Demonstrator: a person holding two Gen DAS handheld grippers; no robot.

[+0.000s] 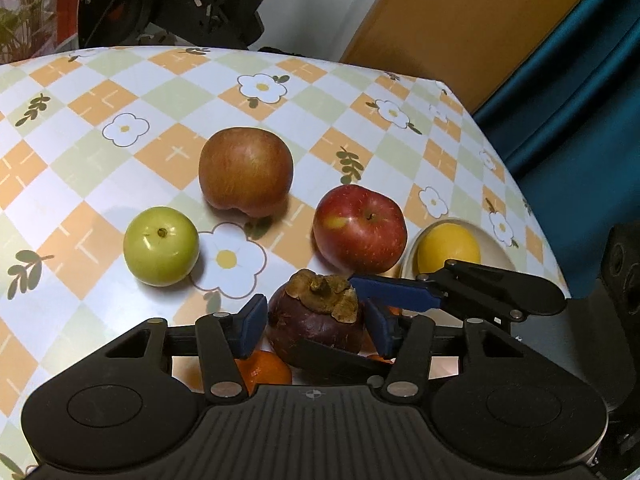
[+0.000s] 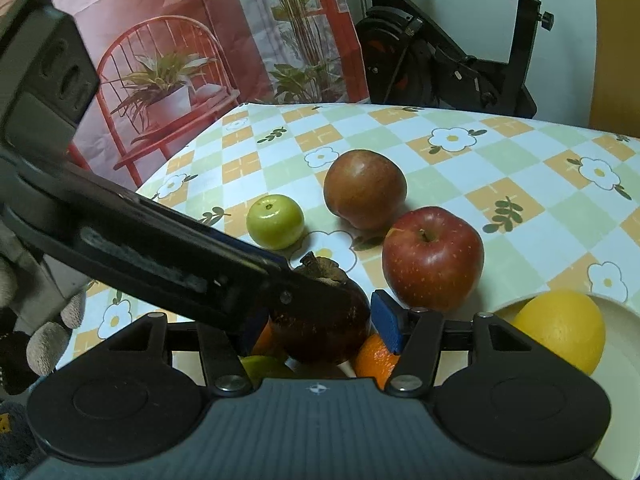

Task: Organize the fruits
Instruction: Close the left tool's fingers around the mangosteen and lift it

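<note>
Mangosteen [image 1: 316, 316] sits between pads of both claws, left claw [image 1: 316, 322], right claw [image 2: 320, 320].

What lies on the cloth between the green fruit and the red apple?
In the left wrist view, only bare cloth with a printed white flower lies between the green fruit and the red apple; no fruit sits there.

Dim warm indoor light, soft shadows, small glints on the fruit skins, strong fisheye bending at edges.

red apple [image 1: 359, 229], green fruit [image 1: 161, 251], checked floral tablecloth [image 1: 120, 92]
</note>
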